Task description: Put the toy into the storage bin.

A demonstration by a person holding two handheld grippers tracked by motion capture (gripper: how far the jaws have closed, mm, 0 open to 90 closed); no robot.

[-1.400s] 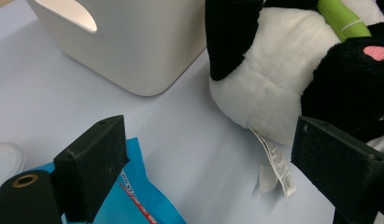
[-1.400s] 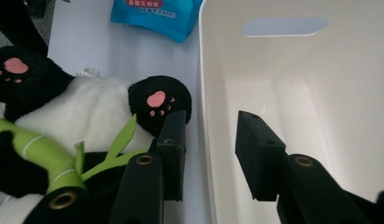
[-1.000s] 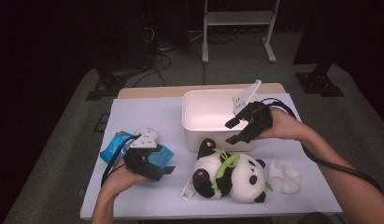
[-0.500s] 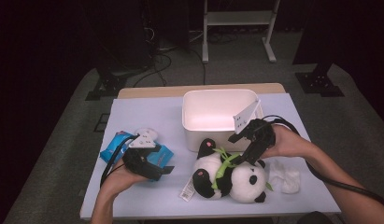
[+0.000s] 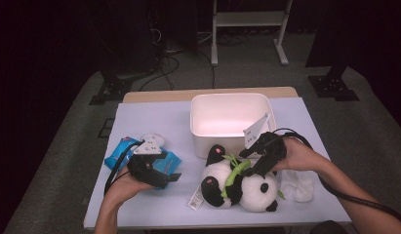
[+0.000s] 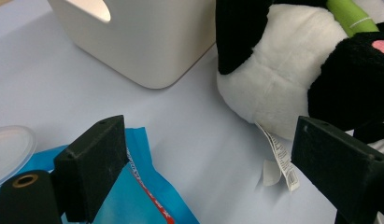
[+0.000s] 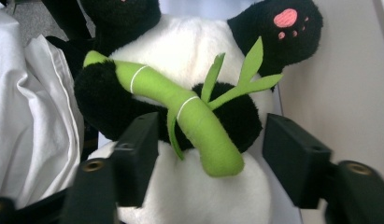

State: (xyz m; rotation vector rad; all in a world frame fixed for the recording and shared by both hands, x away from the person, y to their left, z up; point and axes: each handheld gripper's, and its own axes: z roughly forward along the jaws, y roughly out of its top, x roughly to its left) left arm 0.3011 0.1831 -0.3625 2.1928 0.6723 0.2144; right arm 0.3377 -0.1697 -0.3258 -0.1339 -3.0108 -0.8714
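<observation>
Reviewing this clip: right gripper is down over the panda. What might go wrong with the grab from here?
1. The right gripper, jaws just closing and not yet pressing, straddles the green bamboo on the panda; it may pinch only that and the toy could dangle or slip.
2. The white cloth lies against the panda and might get dragged along.
3. The bin stands close behind; a swinging panda may knock its wall.

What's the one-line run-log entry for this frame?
right gripper: jaws just closing, straddling bamboo stick of panda plush, no grip yet | left gripper: open, idle over blue packet | bin: empty
</observation>
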